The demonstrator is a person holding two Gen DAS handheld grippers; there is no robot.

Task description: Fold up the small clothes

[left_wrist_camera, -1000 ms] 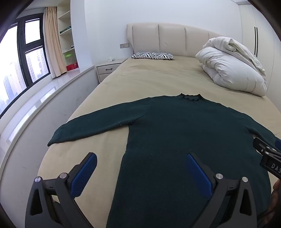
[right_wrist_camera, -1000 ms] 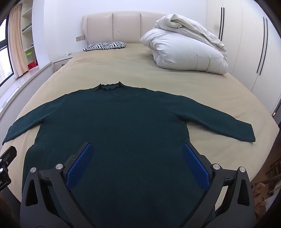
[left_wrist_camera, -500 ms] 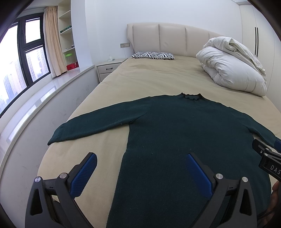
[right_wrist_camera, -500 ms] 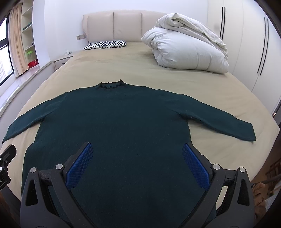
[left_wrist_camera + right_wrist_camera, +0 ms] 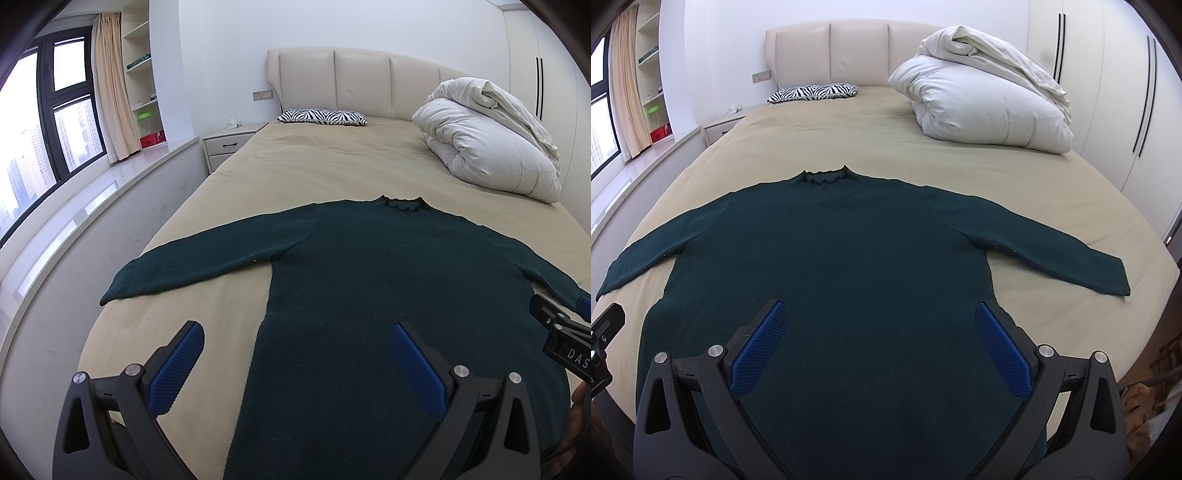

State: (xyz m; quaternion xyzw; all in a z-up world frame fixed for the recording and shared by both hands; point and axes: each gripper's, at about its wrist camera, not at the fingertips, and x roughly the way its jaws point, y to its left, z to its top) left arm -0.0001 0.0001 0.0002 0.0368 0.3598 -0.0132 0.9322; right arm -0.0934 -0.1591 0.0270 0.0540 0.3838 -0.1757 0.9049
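Observation:
A dark green long-sleeved sweater [image 5: 369, 280] lies flat on the beige bed [image 5: 332, 166], collar away from me and both sleeves spread out; it also shows in the right wrist view [image 5: 831, 251]. My left gripper [image 5: 293, 363] is open and empty, held above the sweater's lower left edge. My right gripper [image 5: 877, 350] is open and empty above the lower body of the sweater. The right gripper's edge [image 5: 561, 332] shows at the far right of the left wrist view. The sweater's hem is hidden below both views.
A folded white duvet [image 5: 982, 99] sits at the far right of the bed and a zebra-print pillow [image 5: 812, 92] by the headboard. A nightstand [image 5: 229, 147], window ledge [image 5: 92, 206] and shelves stand left. White wardrobes [image 5: 1126, 92] stand right.
Both grippers have drifted very slightly; the sweater has not moved and both stay open.

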